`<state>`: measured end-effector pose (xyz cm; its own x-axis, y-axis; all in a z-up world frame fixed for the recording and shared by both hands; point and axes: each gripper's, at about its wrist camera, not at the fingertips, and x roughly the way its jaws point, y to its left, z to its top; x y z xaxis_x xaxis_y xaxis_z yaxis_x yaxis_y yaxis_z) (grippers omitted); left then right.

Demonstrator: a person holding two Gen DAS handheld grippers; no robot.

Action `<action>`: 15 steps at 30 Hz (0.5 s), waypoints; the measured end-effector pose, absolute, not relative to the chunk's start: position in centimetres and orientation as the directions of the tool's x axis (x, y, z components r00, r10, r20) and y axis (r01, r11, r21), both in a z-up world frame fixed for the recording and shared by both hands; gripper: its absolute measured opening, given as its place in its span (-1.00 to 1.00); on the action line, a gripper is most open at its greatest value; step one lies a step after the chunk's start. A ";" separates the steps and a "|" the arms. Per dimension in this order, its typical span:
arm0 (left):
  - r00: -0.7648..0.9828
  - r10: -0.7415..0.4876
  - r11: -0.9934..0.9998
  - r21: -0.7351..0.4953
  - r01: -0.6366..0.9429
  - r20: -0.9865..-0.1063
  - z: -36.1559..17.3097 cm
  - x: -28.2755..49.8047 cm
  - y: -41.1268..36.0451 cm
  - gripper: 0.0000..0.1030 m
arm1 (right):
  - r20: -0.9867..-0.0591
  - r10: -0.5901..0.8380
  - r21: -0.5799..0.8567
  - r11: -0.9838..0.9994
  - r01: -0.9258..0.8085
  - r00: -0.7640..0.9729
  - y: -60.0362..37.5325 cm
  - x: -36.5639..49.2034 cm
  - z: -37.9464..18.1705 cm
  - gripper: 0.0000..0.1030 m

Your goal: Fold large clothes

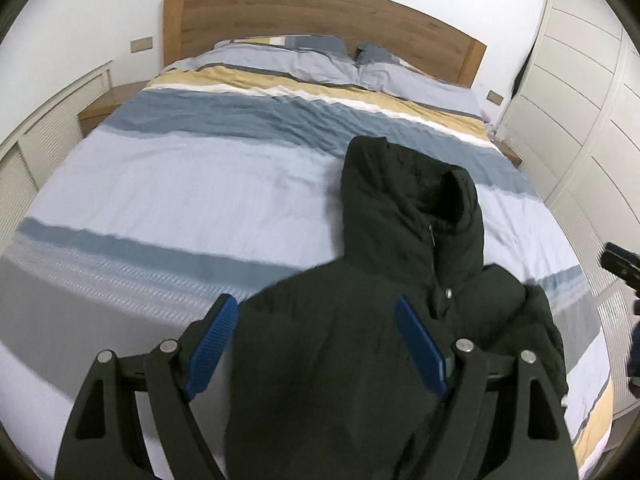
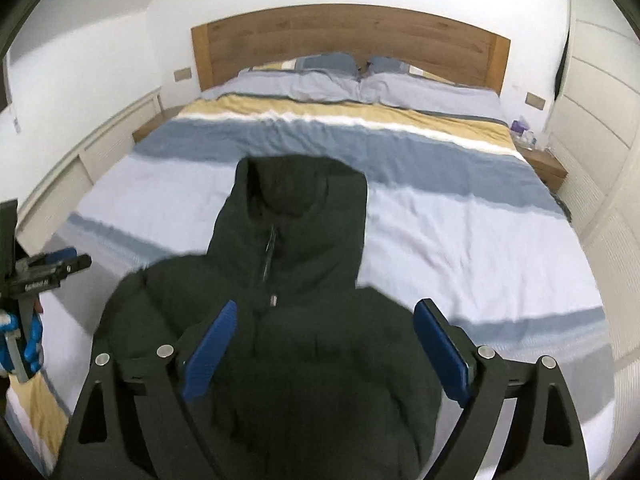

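A black padded hooded jacket [image 1: 400, 264] lies front up on the striped bed [image 1: 180, 184], hood toward the headboard, zipper shut. My left gripper [image 1: 316, 308] is open above the jacket's left shoulder, blue pads [image 1: 212, 340] wide apart. My right gripper [image 2: 324, 312] is open above the jacket [image 2: 292, 248] near its right shoulder. The left gripper also shows at the left edge of the right wrist view [image 2: 52, 264]. The jacket's lower part is hidden below both views.
The bed's wooden headboard [image 2: 352, 44] and two pillows [image 2: 420, 88] lie far ahead. White wardrobe doors [image 1: 580, 92] stand on the right, a low white cabinet [image 1: 44, 128] on the left. A nightstand [image 2: 546, 166] holds small items.
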<state>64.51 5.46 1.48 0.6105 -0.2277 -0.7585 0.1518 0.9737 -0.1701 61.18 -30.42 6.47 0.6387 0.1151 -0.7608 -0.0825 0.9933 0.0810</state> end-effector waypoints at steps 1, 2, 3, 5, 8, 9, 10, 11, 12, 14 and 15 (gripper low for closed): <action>0.605 -0.233 0.972 -0.180 0.148 -0.761 0.6 65.7 5.0 0.57 | -0.757 0.122 0.093 0.992 -0.080 0.642 -30.8 62.9 5.0 0.74; 0.597 -0.235 0.972 -0.189 0.139 -0.767 -0.2 66.8 4.5 0.57 | -0.755 0.123 0.097 0.992 -0.075 0.644 -31.0 63.7 4.0 0.74; 0.590 -0.239 0.971 -0.204 0.127 -0.771 -1.1 68.0 4.1 0.57 | -0.752 0.132 0.115 0.991 -0.069 0.645 -31.5 65.0 2.5 0.74; 0.574 -0.265 0.961 -0.261 0.091 -0.775 -3.4 70.8 3.2 0.57 | -0.753 0.151 0.160 0.986 -0.044 0.640 -32.8 67.3 0.0 0.74; 0.555 -0.302 0.943 -0.330 0.052 -0.775 -6.0 73.9 2.2 0.57 | -0.753 0.183 0.221 0.975 -0.018 0.633 -34.3 70.4 -3.2 0.74; 0.545 -0.318 0.933 -0.359 0.034 -0.776 -7.1 75.3 1.9 0.57 | -0.753 0.191 0.236 0.972 -0.013 0.630 -34.6 71.3 -4.1 0.74; 0.539 -0.328 0.926 -0.377 0.021 -0.776 -7.6 76.0 1.7 0.57 | -0.751 0.200 0.252 0.968 -0.007 0.629 -34.9 72.2 -4.8 0.74; 0.532 -0.341 0.914 -0.405 -0.004 -0.775 -8.7 77.4 1.3 0.57 | -0.749 0.207 0.267 0.964 0.002 0.630 -35.2 73.2 -5.6 0.74; 0.529 -0.354 0.905 -0.426 -0.015 -0.771 -9.3 78.3 1.0 0.57 | -0.744 0.217 0.286 0.958 0.007 0.632 -35.4 74.1 -6.3 0.74; 0.527 -0.378 0.888 -0.458 -0.025 -0.761 -10.3 80.1 0.3 0.57 | -0.736 0.240 0.322 0.947 0.016 0.634 -35.6 75.9 -7.2 0.74; 0.527 -0.384 0.884 -0.468 -0.028 -0.758 -10.5 80.7 0.1 0.57 | -0.731 0.251 0.338 0.941 0.018 0.634 -35.6 76.7 -7.6 0.74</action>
<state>80.68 0.13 -10.52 0.5272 -0.3845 -0.7578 -0.0278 0.8835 -0.4676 76.71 -35.65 -7.58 0.6345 0.2508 -0.7312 0.0181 0.9408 0.3384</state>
